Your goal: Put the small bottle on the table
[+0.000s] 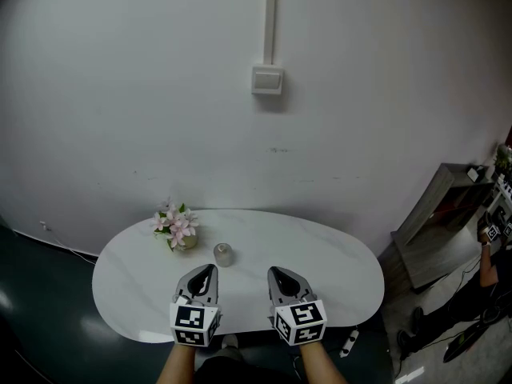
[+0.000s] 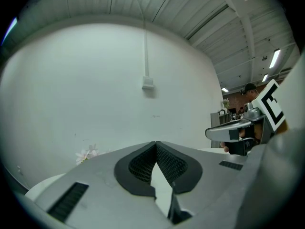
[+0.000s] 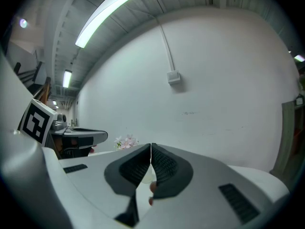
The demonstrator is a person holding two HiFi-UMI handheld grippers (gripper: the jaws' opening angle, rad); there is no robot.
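A small grey bottle (image 1: 223, 254) stands upright on the white oval table (image 1: 328, 254), just right of a pot of pink flowers (image 1: 176, 229). My left gripper (image 1: 210, 269) hovers over the table's near side, a little short of the bottle, with its jaws shut and nothing between them (image 2: 156, 143). My right gripper (image 1: 274, 270) is level with it to the right, its jaw tips also meeting (image 3: 151, 144). Small reddish spots show low in the gap behind the right jaws; I cannot tell what they are. The flowers (image 2: 87, 153) appear faintly in both gripper views.
A white wall with a switch box (image 1: 267, 79) rises behind the table. A grey cabinet (image 1: 436, 230) stands at the right, with a person (image 1: 492, 270) beside it. A power strip (image 1: 349, 342) lies on the dark floor by the table's near right edge.
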